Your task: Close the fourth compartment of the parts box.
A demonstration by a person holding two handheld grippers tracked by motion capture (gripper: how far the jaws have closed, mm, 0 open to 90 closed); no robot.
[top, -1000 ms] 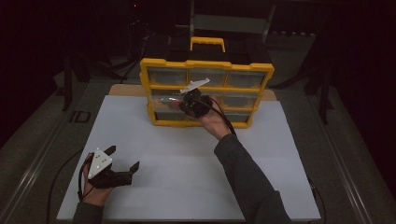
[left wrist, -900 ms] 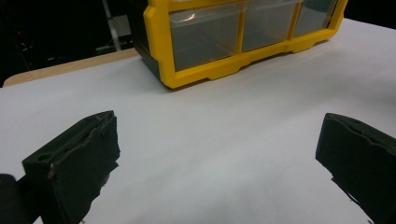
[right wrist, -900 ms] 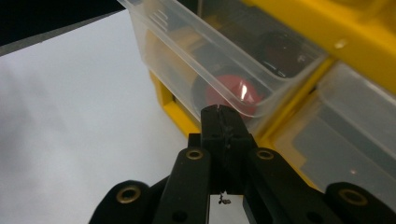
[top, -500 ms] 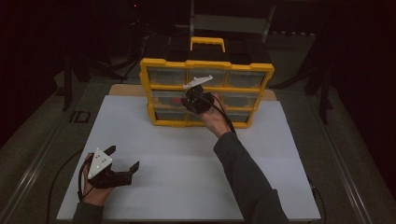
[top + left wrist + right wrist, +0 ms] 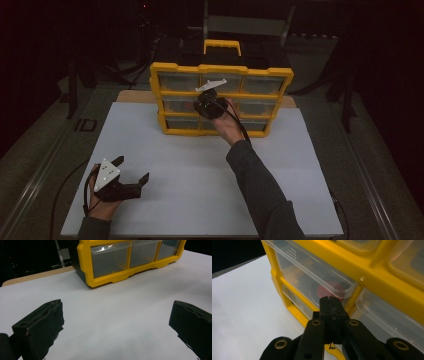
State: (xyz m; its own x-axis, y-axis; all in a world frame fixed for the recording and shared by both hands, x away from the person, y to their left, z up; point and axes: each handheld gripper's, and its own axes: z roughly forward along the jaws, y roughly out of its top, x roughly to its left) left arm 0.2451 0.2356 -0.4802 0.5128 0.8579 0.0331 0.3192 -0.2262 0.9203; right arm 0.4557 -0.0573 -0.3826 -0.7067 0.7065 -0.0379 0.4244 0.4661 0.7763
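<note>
Organizer (image 5: 175, 70): yellow frame, clear drawers in three rows, black handle on top, upright at the table's (image 5: 165, 150) far edge, on the white sheet.

Right gripper (image 5: 329, 300): I hold it against the front of the organizer, fingers pressed together with nothing between them, tips at a middle-row drawer (image 5: 312, 275); something red lies behind that clear front.

Left gripper (image 5: 131, 172): I rest it on the near left of the table, well apart from the organizer, fingers (image 5: 41, 327) spread wide, empty.
</note>
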